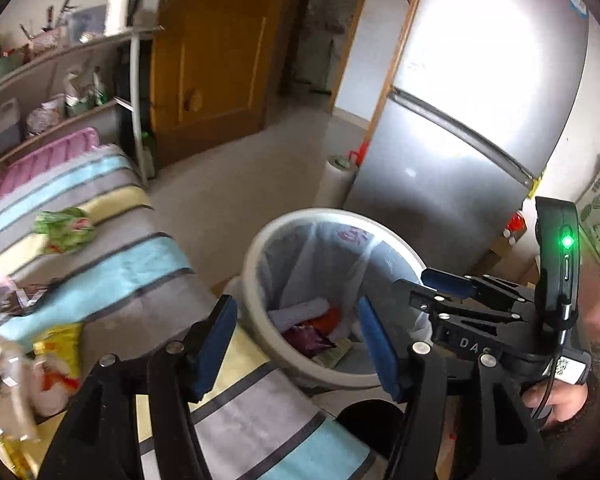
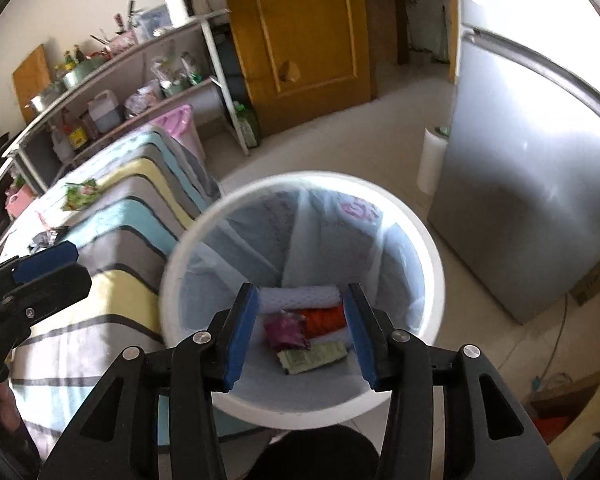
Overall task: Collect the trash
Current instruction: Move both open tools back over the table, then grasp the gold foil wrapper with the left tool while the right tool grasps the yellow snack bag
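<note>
A white trash bin with a clear liner stands on the floor beside the striped table; it also shows in the left wrist view. Inside lie a purple wrapper, an orange wrapper, a pale green packet and a white wad. My right gripper is open and empty, right above the bin's mouth. My left gripper is open and empty over the table's edge next to the bin. On the table lie a green wrapper, a yellow packet and a dark wrapper.
The table wears a striped cloth. A silver fridge stands right of the bin with a white roll beside it. Cluttered shelves line the left wall. A brown door is at the back. A pink basket sits behind the table.
</note>
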Action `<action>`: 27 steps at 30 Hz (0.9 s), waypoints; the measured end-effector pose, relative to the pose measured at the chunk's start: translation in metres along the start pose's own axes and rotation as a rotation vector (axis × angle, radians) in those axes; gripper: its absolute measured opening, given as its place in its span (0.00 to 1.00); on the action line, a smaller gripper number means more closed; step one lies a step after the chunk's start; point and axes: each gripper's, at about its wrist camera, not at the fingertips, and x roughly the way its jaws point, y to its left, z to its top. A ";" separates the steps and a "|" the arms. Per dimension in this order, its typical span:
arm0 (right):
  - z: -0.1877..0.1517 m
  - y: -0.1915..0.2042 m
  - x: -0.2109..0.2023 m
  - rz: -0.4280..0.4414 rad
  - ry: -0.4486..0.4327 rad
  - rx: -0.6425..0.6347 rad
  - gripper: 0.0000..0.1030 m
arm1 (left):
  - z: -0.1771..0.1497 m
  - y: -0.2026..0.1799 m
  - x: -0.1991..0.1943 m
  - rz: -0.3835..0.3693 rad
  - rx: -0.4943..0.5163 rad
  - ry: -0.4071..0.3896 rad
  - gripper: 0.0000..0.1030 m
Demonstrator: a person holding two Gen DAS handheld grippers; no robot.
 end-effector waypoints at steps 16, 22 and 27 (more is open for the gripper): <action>0.002 0.132 -0.010 0.274 -0.053 -0.208 0.45 | -0.065 0.102 -0.109 0.313 -0.138 -0.107 0.68; -0.002 0.179 0.005 0.343 -0.022 -0.262 0.45 | -0.091 0.133 -0.127 0.348 -0.204 -0.094 0.69; -0.003 0.213 0.020 0.364 0.004 -0.307 0.45 | -0.111 0.153 -0.129 0.345 -0.256 -0.065 0.69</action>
